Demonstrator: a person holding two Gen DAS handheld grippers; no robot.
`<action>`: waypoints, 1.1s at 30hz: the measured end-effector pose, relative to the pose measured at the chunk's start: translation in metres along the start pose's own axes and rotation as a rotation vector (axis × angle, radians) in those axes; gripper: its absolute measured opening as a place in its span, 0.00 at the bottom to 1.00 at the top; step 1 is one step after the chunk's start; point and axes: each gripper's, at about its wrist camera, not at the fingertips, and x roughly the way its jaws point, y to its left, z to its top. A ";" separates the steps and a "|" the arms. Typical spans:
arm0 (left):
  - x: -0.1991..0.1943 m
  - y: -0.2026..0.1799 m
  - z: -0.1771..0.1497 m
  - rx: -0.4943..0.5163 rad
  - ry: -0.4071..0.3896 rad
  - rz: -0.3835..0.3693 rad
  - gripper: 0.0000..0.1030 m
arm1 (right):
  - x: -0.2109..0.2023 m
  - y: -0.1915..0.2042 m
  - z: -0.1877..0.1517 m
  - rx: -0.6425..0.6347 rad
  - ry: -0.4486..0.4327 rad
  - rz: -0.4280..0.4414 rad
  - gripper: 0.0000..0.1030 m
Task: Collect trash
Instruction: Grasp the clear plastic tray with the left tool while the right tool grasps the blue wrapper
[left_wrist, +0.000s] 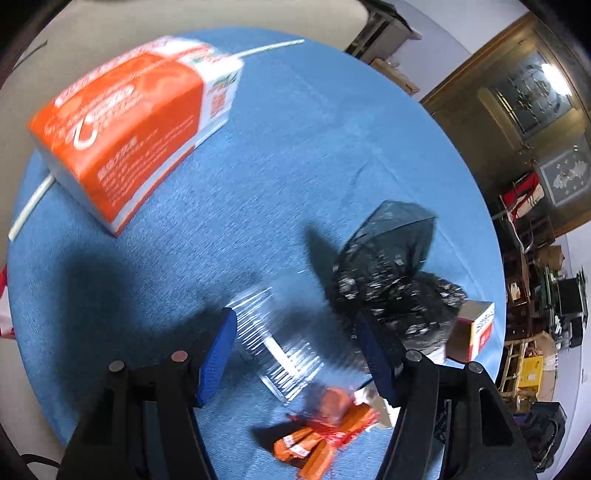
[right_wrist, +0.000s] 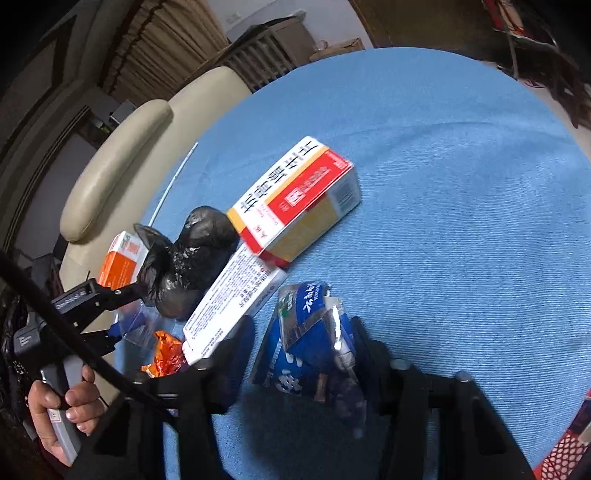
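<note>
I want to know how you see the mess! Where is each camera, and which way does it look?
Left wrist: sits on the left tongs, looks down at the clear wrapper; both blue fingers show.
Right wrist: sits on the right tongs, looks across the blue table at the blue packet; the person's hand shows.
Shared: black bag, orange box.

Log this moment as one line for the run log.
left gripper: open over clear plastic wrapper | right gripper: open around blue snack wrapper | black bag: on blue table
</note>
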 end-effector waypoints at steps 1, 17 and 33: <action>0.001 0.004 -0.001 -0.011 0.002 -0.013 0.65 | 0.002 0.000 -0.001 0.001 0.003 -0.004 0.38; -0.025 0.041 -0.024 0.088 0.028 0.021 0.23 | -0.012 0.027 -0.036 -0.054 -0.021 0.052 0.28; -0.063 0.016 -0.072 0.248 -0.037 -0.032 0.07 | -0.045 0.011 -0.052 -0.042 -0.091 0.049 0.28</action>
